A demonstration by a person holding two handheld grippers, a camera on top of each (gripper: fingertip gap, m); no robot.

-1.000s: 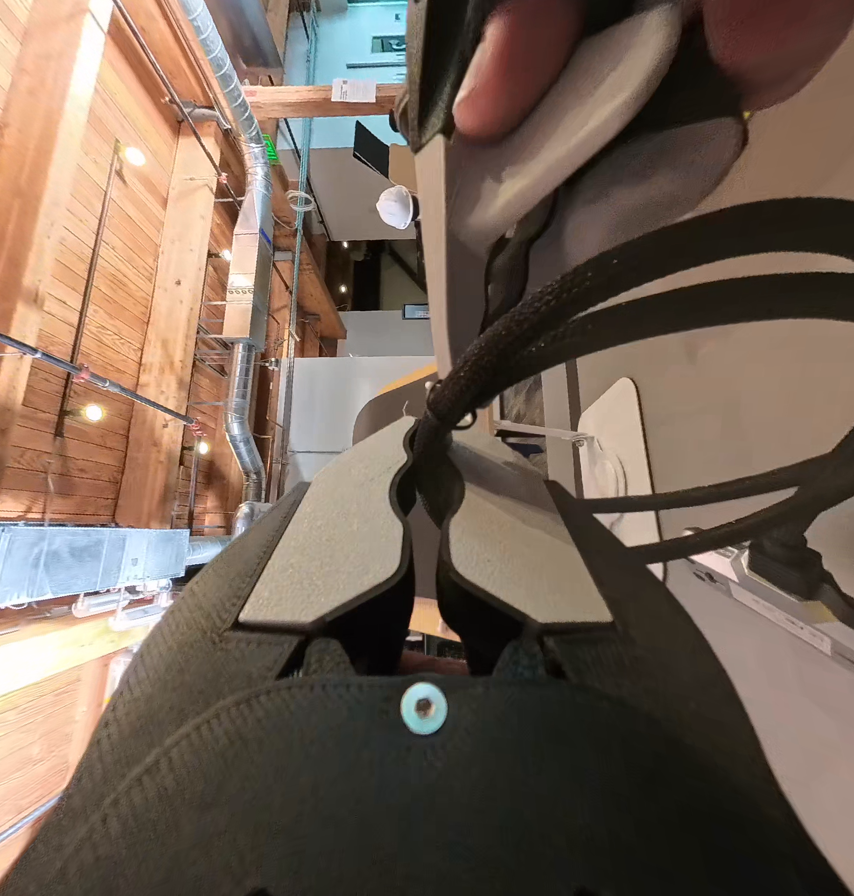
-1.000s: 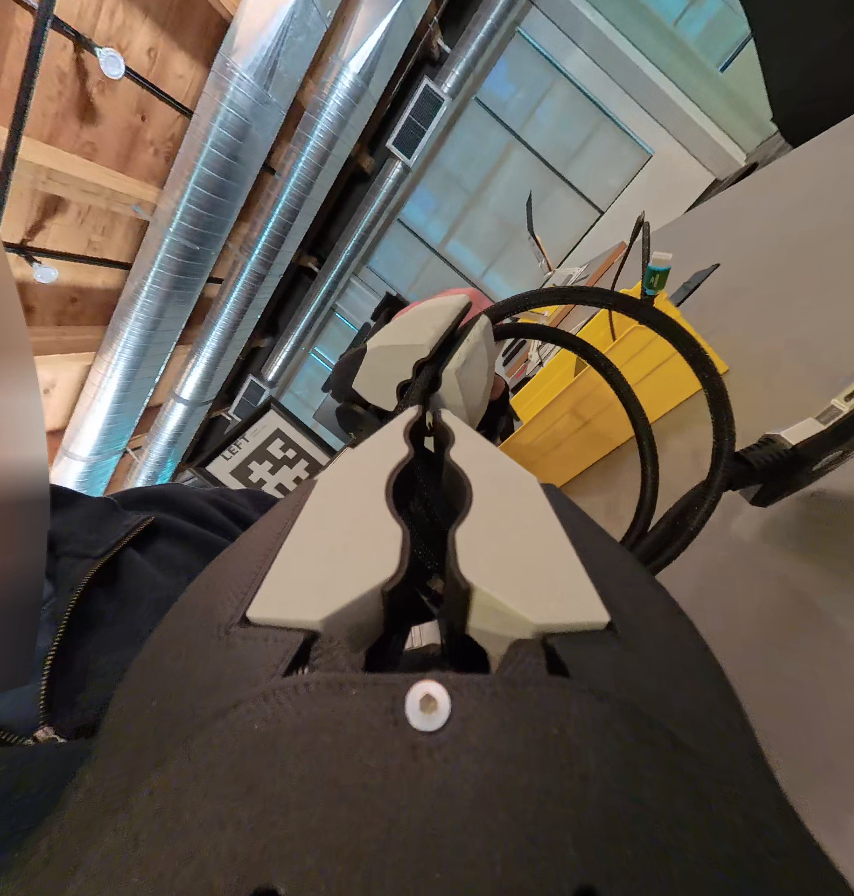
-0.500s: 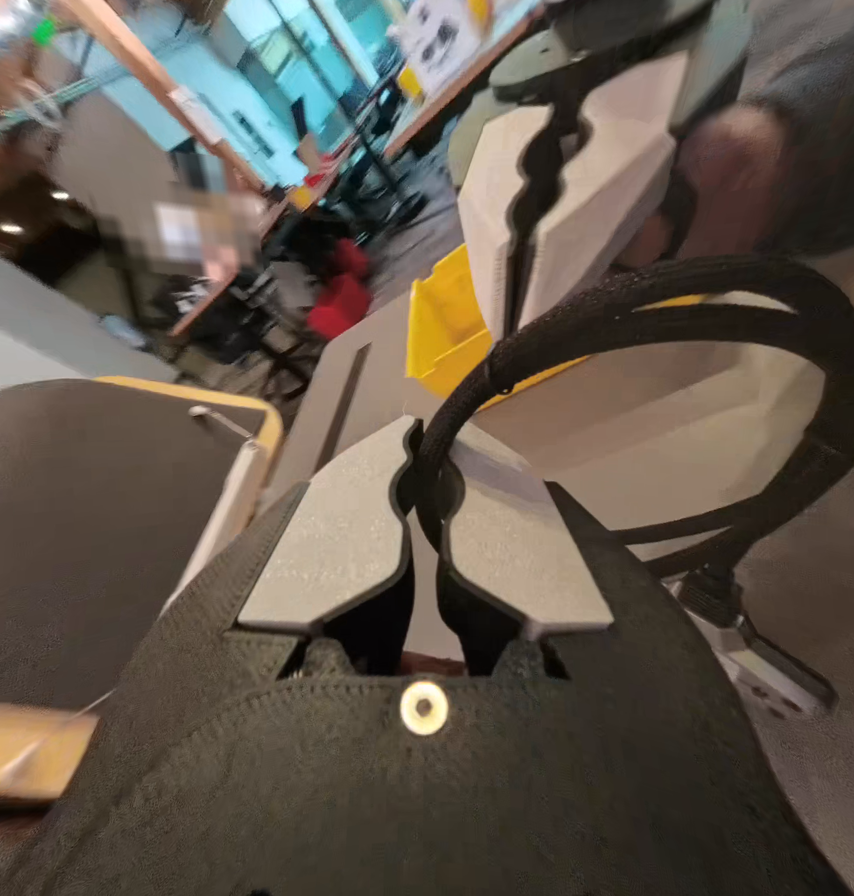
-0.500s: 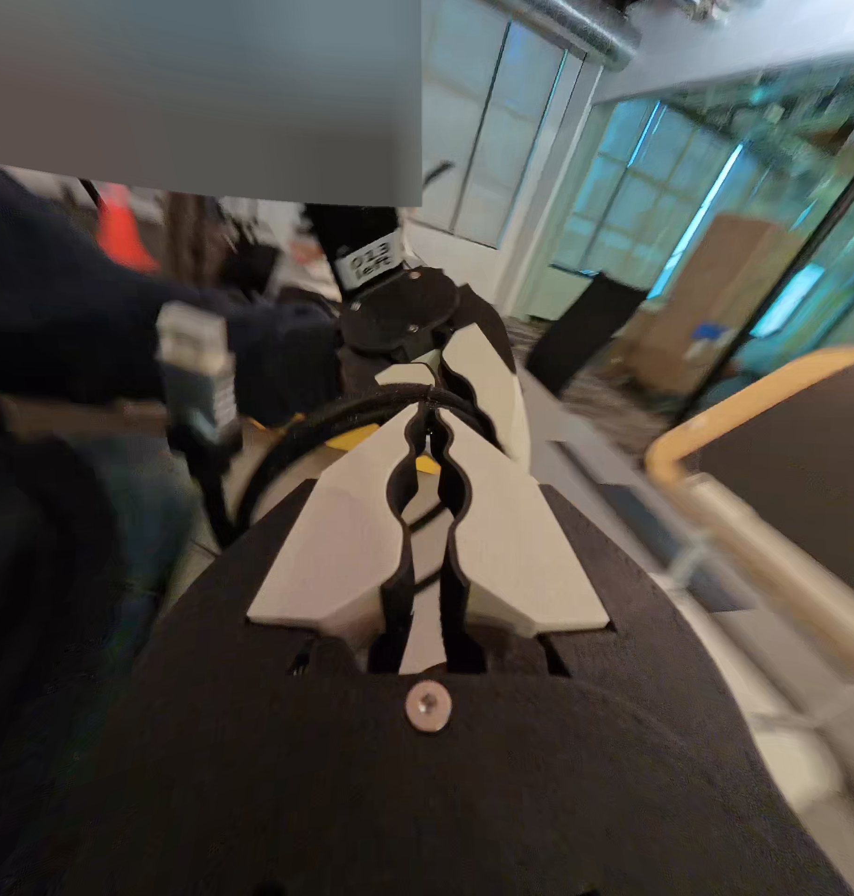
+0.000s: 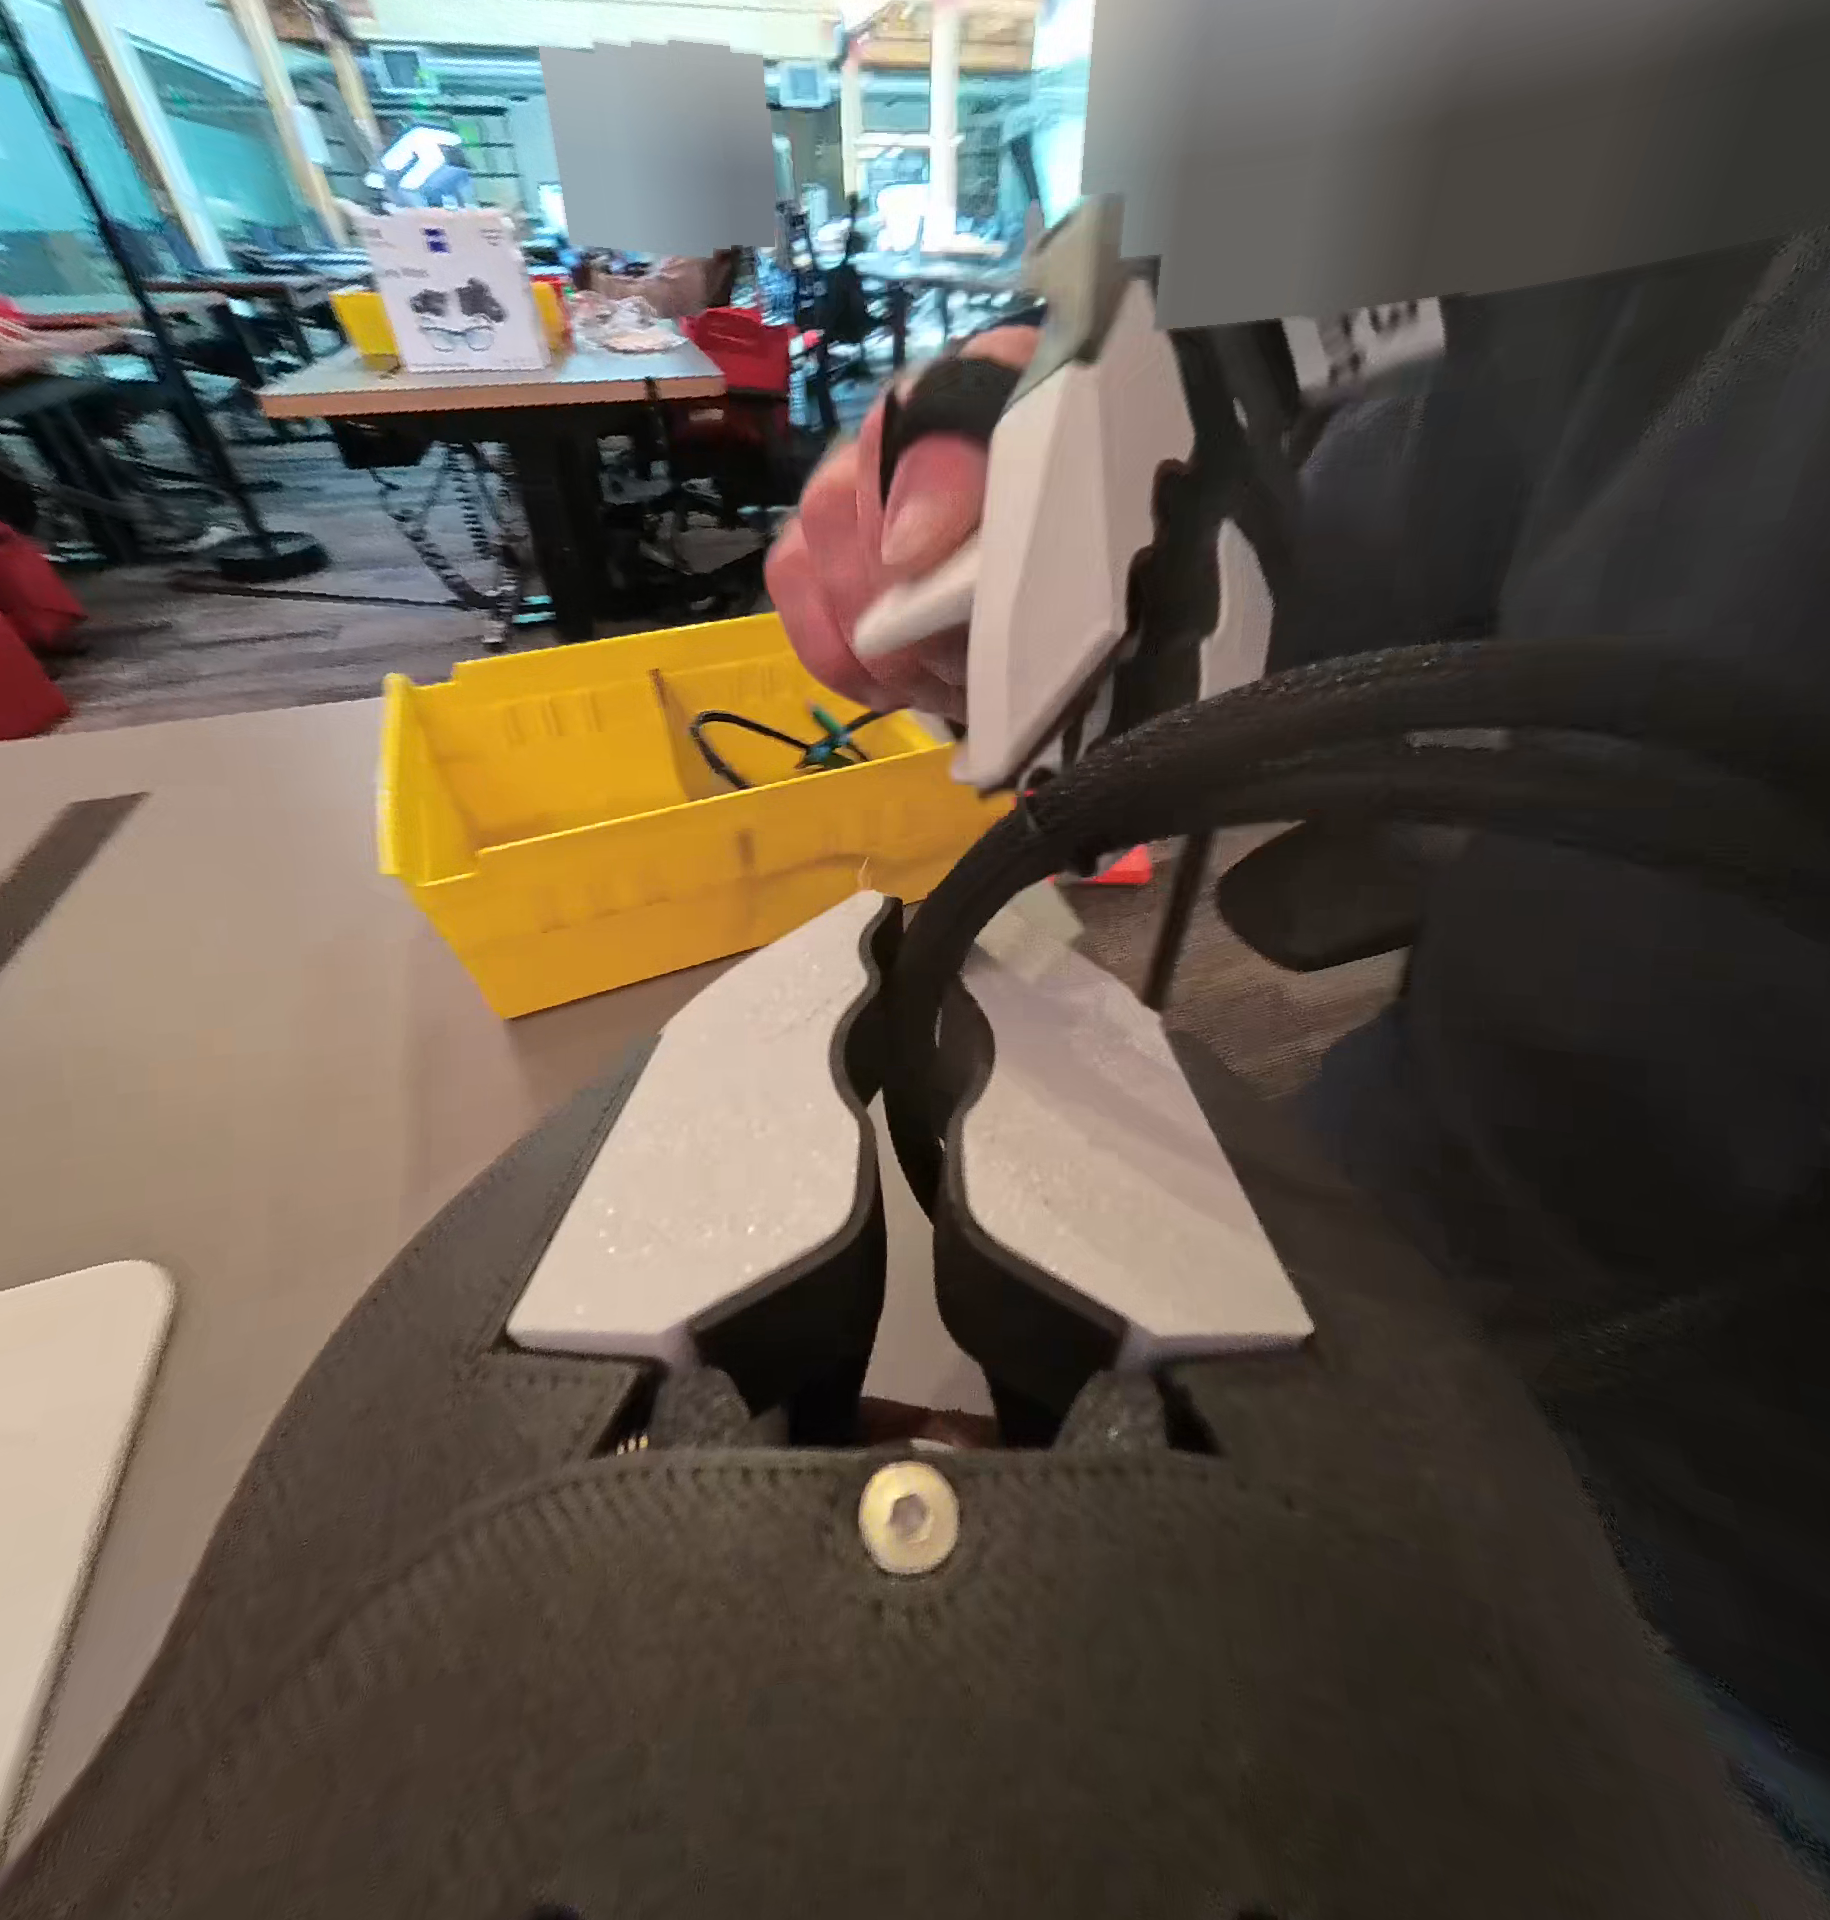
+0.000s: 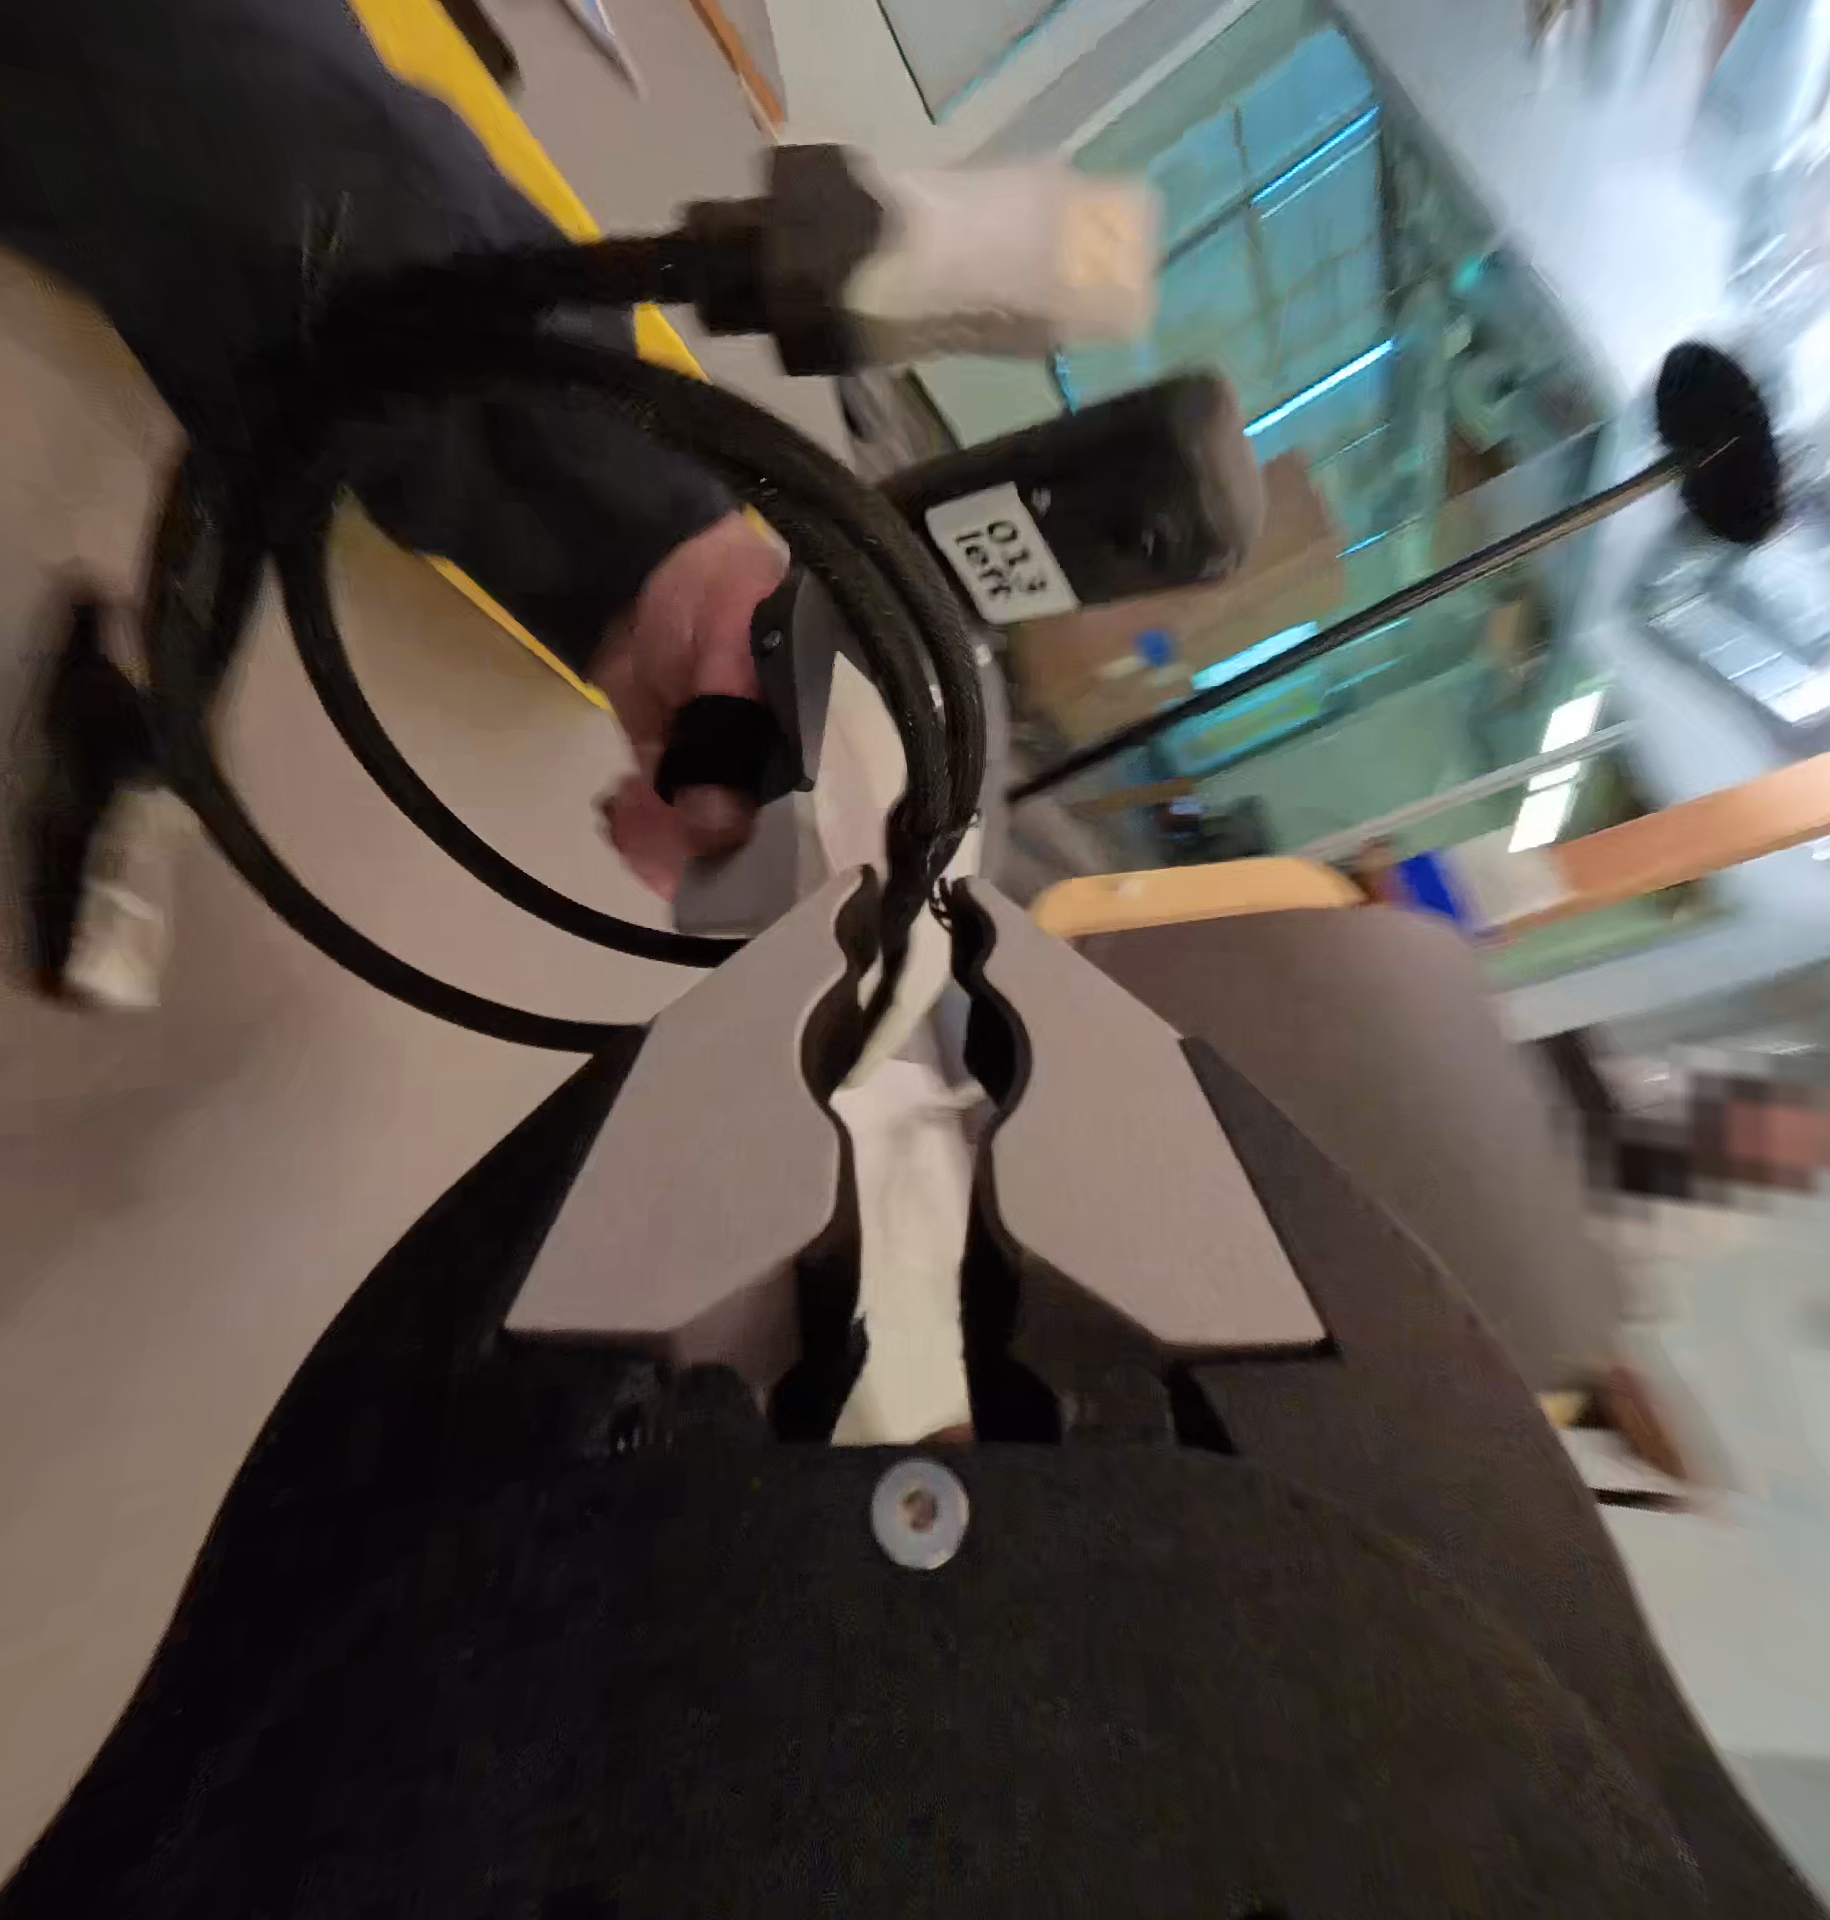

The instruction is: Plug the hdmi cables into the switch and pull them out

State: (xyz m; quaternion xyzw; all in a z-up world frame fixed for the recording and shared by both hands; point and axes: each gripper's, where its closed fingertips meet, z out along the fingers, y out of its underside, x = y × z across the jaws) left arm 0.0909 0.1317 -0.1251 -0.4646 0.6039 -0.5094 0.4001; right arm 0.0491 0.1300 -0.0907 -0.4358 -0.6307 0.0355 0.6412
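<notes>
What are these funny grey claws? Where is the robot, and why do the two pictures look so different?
There is no robot. A person holds a two-finger claw in each hand, and each claw carries a camera looking along its fingers. One picture comes from the left gripper, the other from the right gripper. Each also shows the other claw farther off, with the hand holding it. Both claws pinch a looped black cable in the air. On the grey table sit a yellow bin and a white pad. The right picture is tilted and blurry.
</notes>
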